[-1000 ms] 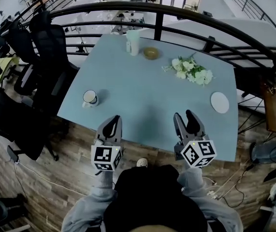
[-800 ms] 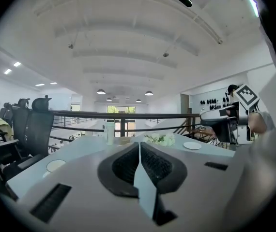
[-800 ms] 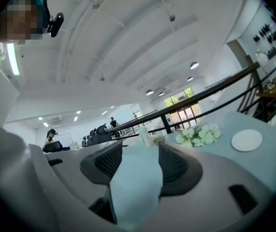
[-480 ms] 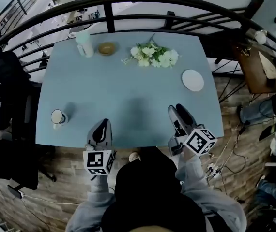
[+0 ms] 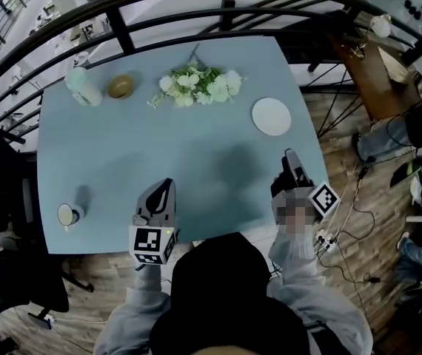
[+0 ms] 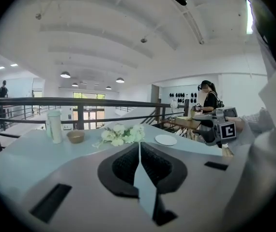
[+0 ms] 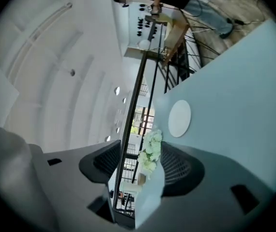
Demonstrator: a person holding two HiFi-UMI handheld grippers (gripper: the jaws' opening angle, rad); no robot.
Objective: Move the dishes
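1. Pale blue worktop (image 5: pixel 196 154) fills the head view, with the person standing at its 6 o'clock edge. A black railing (image 5: pixel 166 7) curves round the far side.
2. A white plate (image 5: pixel 271 116) lies flat at about 2 o'clock on the worktop, with nothing on it, apart from both grippers.
3. A bunch of white flowers (image 5: pixel 196 85) lies at 12 o'clock, on the plate's 9 o'clock side and not touching it.
4. A small brown bowl (image 5: pixel 121 86) sits at about 11 o'clock. A pale green tumbler (image 5: pixel 83 87) stands upright just beside it at 10 o'clock, close to the far left corner.
5. A white mug (image 5: pixel 68 214) stands alone at 8 o'clock, near the left edge and well apart from the other dishes.
6. The left gripper (image 5: pixel 164 188) is held over the near edge between 6 and 7 o'clock. Its jaws are pressed together at the tips, with nothing held between them.
7. The right gripper (image 5: pixel 291 160) is near the right edge at about 4 o'clock, rolled onto its side. The plate lies near it, at its 11 o'clock. Its jaws are spread and empty, and its own view shows the flowers and railing through the gap.
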